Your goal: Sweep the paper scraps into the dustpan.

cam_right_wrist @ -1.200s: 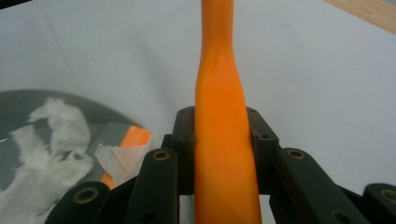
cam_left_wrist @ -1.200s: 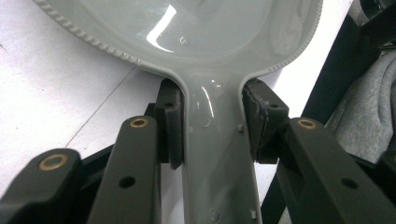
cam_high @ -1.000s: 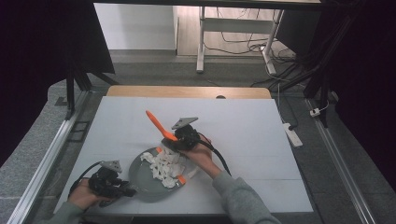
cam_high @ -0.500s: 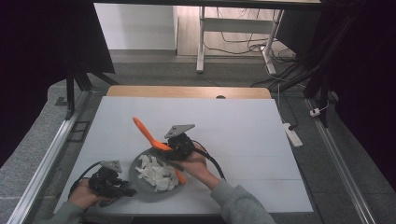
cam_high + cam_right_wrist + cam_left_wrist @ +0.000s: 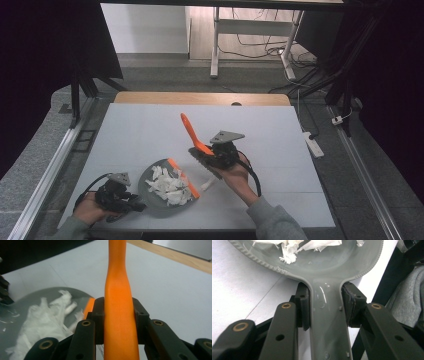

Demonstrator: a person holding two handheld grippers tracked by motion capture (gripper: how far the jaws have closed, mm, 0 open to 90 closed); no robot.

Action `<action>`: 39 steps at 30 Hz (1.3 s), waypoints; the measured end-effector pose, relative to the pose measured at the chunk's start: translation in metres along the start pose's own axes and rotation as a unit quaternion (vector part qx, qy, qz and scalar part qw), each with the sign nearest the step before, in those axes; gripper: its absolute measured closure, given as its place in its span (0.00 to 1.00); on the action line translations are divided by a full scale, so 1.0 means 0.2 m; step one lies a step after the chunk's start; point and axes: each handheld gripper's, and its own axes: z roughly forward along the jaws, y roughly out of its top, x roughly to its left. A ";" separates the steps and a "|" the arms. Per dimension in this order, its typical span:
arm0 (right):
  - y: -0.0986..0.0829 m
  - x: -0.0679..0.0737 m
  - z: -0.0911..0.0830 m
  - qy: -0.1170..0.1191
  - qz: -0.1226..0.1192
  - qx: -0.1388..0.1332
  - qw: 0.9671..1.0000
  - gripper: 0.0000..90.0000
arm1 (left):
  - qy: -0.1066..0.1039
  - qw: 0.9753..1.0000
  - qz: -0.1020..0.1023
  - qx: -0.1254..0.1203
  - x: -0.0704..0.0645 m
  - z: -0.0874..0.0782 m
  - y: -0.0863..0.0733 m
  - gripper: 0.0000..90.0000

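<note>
Left gripper view: dustpan (image 5: 329, 277) handle between hand-held gripper (image 5: 325, 307) jaws.

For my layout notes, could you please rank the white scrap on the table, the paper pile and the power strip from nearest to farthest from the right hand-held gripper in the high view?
1. White scrap, just below the right hand-held gripper.
2. Paper pile, in the dustpan to its left.
3. Power strip, off the table's right edge.

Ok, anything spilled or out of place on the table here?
One white scrap lies on the table just outside the grey dustpan, beyond its orange lip, beside the right hand. The rest of the shreds sit inside the pan.
</note>
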 end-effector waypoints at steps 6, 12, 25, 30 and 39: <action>-0.11 -0.07 -0.05 -0.024 0.031 0.003 0.999 0.78 | -0.002 1.000 0.005 0.002 -0.01 0.00 0.01 0.69; -0.17 -0.11 -0.05 -0.038 0.042 0.016 0.998 0.78 | -0.003 1.000 0.007 0.002 -0.02 0.01 0.02 0.69; -0.17 -0.01 0.05 -0.027 0.031 0.035 0.999 0.78 | -0.005 1.000 0.016 0.008 -0.04 0.04 0.05 0.69; -0.16 0.03 0.09 -0.021 0.028 0.040 0.999 0.78 | -0.005 1.000 0.015 0.009 -0.05 0.05 0.05 0.69; -0.13 0.15 0.16 0.013 0.029 0.039 0.999 0.78 | -0.006 1.000 0.015 0.009 -0.07 0.07 0.08 0.69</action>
